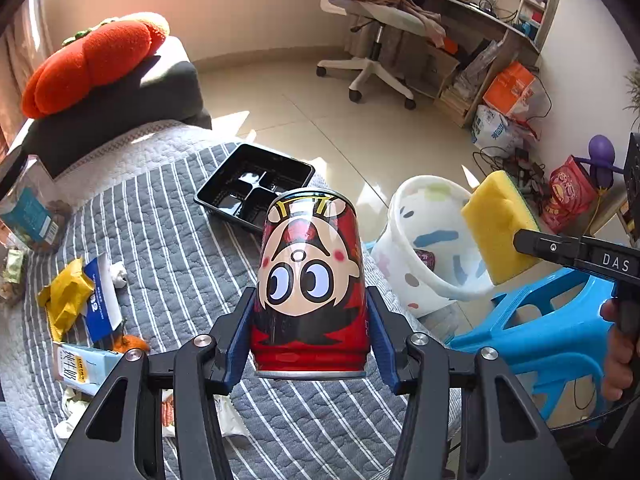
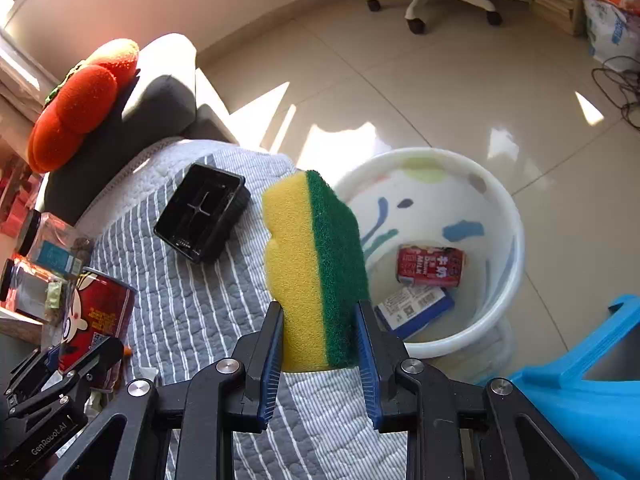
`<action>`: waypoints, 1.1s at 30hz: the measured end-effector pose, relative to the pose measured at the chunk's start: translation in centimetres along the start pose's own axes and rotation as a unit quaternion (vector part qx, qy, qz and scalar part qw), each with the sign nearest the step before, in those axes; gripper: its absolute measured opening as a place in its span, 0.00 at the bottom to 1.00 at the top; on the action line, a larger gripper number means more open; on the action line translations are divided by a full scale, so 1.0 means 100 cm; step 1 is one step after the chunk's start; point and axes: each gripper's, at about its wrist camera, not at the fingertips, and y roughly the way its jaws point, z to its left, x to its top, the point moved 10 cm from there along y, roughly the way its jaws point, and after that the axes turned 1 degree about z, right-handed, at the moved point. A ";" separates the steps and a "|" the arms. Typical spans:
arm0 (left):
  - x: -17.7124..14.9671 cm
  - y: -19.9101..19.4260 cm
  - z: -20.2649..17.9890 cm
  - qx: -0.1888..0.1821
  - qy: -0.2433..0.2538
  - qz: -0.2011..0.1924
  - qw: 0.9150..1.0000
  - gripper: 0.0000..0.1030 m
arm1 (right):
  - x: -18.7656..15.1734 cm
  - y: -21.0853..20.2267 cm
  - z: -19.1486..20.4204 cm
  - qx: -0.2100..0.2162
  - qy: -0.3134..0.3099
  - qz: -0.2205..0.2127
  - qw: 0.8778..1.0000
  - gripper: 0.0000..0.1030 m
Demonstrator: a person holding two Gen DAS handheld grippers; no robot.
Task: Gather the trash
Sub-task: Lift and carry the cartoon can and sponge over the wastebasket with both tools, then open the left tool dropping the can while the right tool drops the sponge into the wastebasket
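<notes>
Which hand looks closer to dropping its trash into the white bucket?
Probably the right: its sponge hangs beside the bucket rim, while the left gripper's red can sits farther back above the bed.

White letters "DAS" stand on the black body of the right gripper [image 1: 520, 240]. "GenRobot.AI" is printed on the black frame of the left gripper [image 2: 86, 354]. A red carton [image 2: 430, 266] lying in the white bucket [image 2: 516, 240] reads "MILK".

A glossy metal can [image 1: 312, 280] is shining above the quilted cloth bedspread [image 1: 180, 240]. The sponge [image 2: 316, 272] is showing porous yellow foam and a rough green scouring face, while the smooth plastic bucket [image 2: 500, 208] is gleaming beside glossy floor tiles [image 2: 400, 80].
</notes>
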 end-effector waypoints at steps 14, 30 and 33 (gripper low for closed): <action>0.028 0.072 -0.126 -0.071 0.059 -0.024 0.995 0.53 | 0.005 -0.012 -0.078 -0.047 0.052 -0.006 0.998 0.30; 0.021 0.041 -0.063 0.031 0.044 -0.067 0.996 0.96 | 0.012 -0.006 -0.082 -0.035 0.070 -0.015 0.997 0.30; 0.012 0.032 -0.046 0.044 0.039 -0.061 0.996 0.96 | 0.014 -0.001 -0.075 -0.035 0.064 -0.015 0.997 0.30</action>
